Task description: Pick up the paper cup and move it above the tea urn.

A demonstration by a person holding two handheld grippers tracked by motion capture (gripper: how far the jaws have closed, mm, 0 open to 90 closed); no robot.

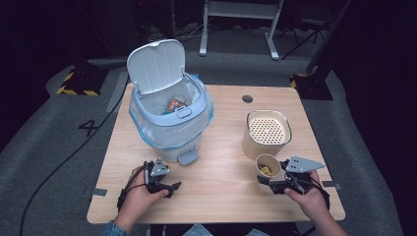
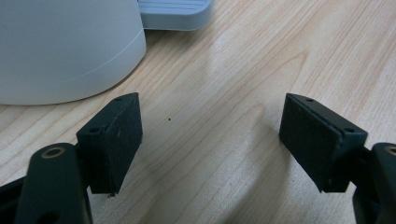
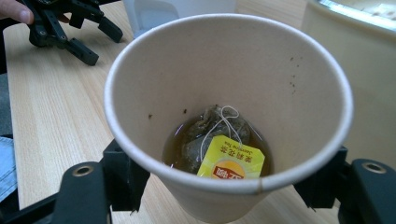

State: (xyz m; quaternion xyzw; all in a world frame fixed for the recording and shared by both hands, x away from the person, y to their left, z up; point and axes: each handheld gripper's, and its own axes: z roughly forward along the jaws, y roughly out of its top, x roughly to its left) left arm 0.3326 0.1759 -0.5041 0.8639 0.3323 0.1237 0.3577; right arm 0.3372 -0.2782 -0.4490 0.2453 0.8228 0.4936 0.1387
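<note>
My right gripper (image 1: pixel 269 180) is shut on a beige paper cup (image 1: pixel 268 166) near the table's front right, its pads pressing the cup's sides. In the right gripper view the cup (image 3: pixel 224 74) holds a little brown tea, a wet tea bag (image 3: pixel 205 135) and its yellow tag (image 3: pixel 231 161). A white pedal bin (image 1: pixel 169 118) with its lid up and a blue liner stands at the back left. My left gripper (image 1: pixel 169 189) rests open on the wood in front of the bin. Nothing lies between the left gripper's (image 2: pixel 210 140) pads.
A beige container with a perforated strainer insert (image 1: pixel 266 132) stands just behind the cup, close to my right gripper. The bin's foot pedal (image 2: pixel 175 11) juts toward my left gripper. The wooden table (image 1: pixel 221 206) ends near both hands. A colourful wrapper (image 1: pixel 174 104) lies inside the bin.
</note>
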